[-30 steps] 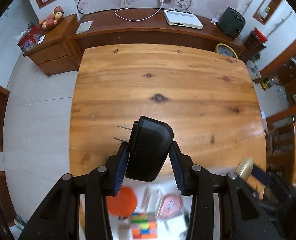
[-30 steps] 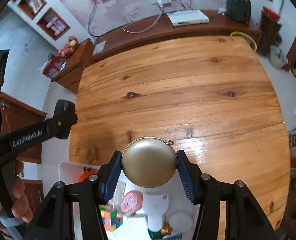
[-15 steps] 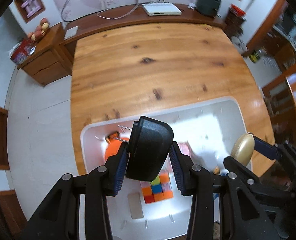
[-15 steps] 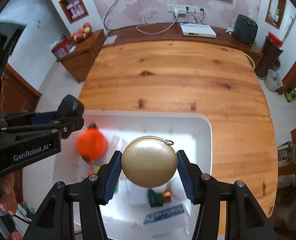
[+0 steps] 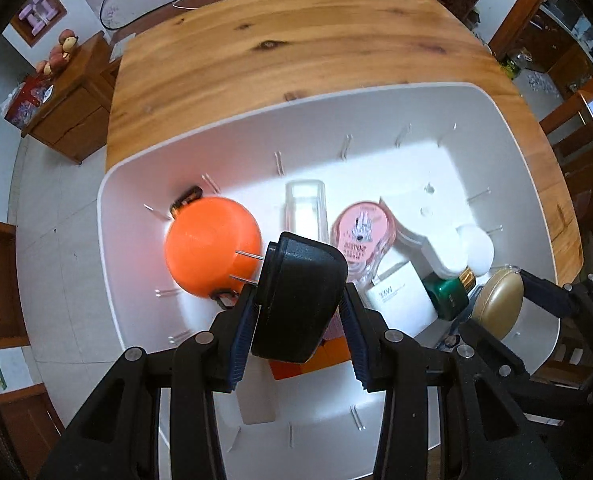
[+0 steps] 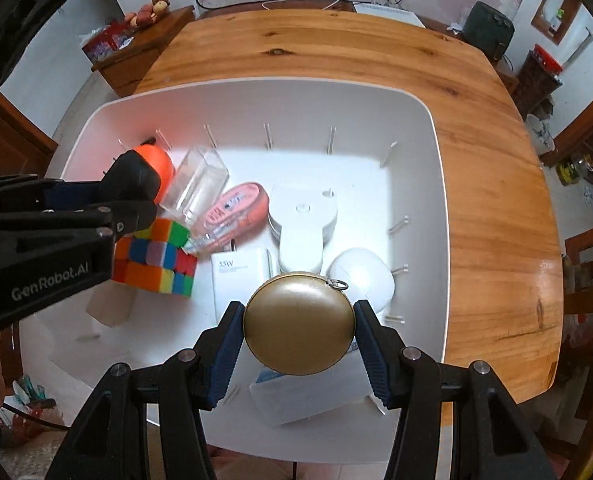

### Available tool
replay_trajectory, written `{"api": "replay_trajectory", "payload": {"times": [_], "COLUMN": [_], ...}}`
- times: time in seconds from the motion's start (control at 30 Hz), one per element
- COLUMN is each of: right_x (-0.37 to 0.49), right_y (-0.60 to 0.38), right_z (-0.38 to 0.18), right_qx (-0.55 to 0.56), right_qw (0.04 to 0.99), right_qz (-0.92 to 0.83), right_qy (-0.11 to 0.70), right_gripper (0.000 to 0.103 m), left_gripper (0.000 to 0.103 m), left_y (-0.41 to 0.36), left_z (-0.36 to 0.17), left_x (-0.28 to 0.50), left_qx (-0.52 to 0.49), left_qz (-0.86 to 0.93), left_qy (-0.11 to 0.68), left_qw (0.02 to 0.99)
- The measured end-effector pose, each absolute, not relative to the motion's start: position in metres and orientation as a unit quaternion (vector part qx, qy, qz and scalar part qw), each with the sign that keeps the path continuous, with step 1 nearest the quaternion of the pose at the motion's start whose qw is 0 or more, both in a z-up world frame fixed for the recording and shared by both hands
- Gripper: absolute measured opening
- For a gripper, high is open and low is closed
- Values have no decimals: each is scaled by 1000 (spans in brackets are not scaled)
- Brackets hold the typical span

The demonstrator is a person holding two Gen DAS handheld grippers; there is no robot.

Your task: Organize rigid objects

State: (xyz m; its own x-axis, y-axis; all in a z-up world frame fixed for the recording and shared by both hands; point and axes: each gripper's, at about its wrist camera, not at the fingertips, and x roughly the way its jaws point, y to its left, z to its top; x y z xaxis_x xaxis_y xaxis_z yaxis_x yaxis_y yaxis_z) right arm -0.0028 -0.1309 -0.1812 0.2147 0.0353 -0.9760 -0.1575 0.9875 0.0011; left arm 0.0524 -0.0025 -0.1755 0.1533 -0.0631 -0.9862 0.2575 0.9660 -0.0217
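In the white bin (image 6: 436, 184) — cube (image 6: 156, 260), orange bowl (image 5: 212, 246).

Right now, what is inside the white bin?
The white bin holds an orange bowl, a colour cube, a clear box and a pink case. The grippers hide what lies below them.

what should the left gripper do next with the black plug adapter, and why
Probably lower it toward the bin floor and release. The left gripper holds the black plug adapter over the white bin, above the orange bowl and cube.
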Motion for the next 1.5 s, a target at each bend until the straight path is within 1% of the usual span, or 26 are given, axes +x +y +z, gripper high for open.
{"api": "replay_trajectory", "payload": {"times": [0.13, 0.5, 0.53, 0.57, 0.6, 0.63, 0.73, 0.77, 0.8, 1.0, 1.5], "right_x": [-7, -10, -11, -12, -13, -14, -18, -19, -20, -29, -55], "right_y": [-128, -121, -121, -121, -120, -120, -118, -117, -116, -113, -131], "right_z": [-187, -196, -195, -194, -193, -191, -185, -183, -180, -165, -104], "right_qx": [-61, -90, -89, -88, -89, -89, -91, -91, -91, -89, -44], "right_qw": [775, 775, 777, 777, 779, 781, 788, 790, 792, 805, 852], "right_qz": [60, 56, 58, 59, 58, 58, 57, 57, 55, 48, 15], "right_qy": [626, 623, 621, 620, 618, 615, 607, 604, 601, 584, 522], "right_gripper": [56, 57, 57, 61, 65, 66, 66, 66, 66, 66, 66], "left_gripper": [45, 47, 52, 63, 67, 73, 76, 80, 81, 81, 83], "left_y": [-10, -10, -10, -8, -7, -6, -3, -2, -1, 5, 9], "left_z": [-178, -187, -188, -188, -187, -185, -178, -175, -173, -151, -94], "left_x": [47, 45, 44, 44, 43, 42, 39, 38, 37, 26, -4], "left_qx": [87, 78, 75, 71, 68, 66, 61, 61, 61, 55, 29], "left_qz": [-114, -118, -119, -119, -118, -116, -115, -113, -111, -113, -123], "left_qy": [635, 645, 647, 648, 647, 644, 634, 632, 629, 609, 560], "left_qw": [759, 751, 749, 749, 750, 753, 763, 765, 767, 783, 819]}}
